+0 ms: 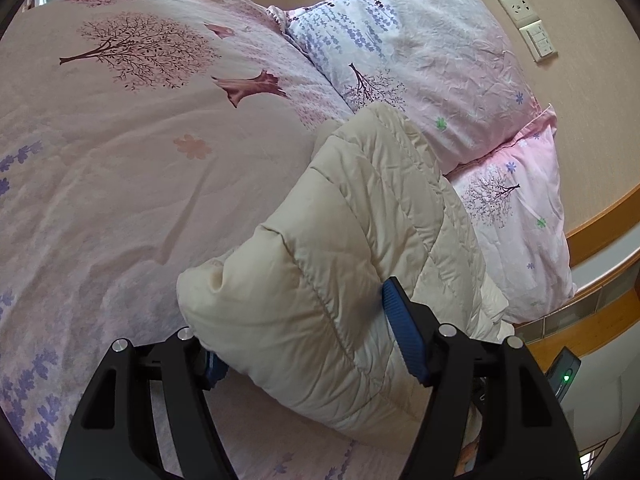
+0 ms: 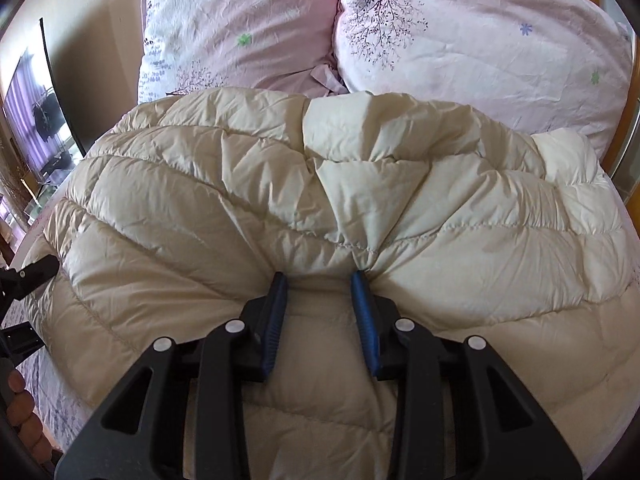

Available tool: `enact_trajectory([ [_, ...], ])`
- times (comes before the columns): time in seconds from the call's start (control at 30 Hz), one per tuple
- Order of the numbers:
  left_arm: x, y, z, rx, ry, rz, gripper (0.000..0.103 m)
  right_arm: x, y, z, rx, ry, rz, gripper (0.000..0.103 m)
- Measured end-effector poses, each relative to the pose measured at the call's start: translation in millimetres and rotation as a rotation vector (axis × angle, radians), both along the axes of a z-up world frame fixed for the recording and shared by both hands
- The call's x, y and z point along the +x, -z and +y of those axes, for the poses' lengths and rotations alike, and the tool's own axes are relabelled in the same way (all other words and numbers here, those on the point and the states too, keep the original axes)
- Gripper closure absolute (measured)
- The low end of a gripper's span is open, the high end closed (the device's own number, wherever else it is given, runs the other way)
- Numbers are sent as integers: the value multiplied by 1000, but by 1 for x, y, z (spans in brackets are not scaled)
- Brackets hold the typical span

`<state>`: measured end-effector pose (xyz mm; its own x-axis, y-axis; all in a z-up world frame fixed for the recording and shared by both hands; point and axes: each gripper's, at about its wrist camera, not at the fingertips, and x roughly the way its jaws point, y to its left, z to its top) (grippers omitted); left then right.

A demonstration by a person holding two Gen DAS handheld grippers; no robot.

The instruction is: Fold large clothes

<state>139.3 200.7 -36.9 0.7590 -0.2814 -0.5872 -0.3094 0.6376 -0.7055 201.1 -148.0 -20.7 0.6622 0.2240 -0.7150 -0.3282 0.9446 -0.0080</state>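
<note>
A cream quilted down jacket lies folded in a thick bundle on the bed, next to the pillows. My left gripper has its blue pads wide apart around the bundle's near end; the left pad is mostly hidden behind the fabric. In the right wrist view the jacket fills the middle. My right gripper is pinched on a ridge of the jacket's fabric, its blue pads pressing from both sides. The left gripper's black frame shows at the left edge.
The bed cover is pink with tree and flower prints. Two matching pillows lean at the headboard, also in the right wrist view. A wall socket and a wooden ledge are to the right.
</note>
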Motion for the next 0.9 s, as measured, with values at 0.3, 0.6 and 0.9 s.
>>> enact_trajectory([
  [0.3, 14, -15, -8, 9, 21, -80, 64, 4, 5, 7, -46, -15, 25, 68],
  [0.6, 13, -70, -42, 134, 138, -319, 75, 12, 6, 9, -42, -16, 44, 68],
  [0.9, 11, -107, -100, 154, 374, -552, 75, 18, 6, 6, -6, -19, 47, 68],
])
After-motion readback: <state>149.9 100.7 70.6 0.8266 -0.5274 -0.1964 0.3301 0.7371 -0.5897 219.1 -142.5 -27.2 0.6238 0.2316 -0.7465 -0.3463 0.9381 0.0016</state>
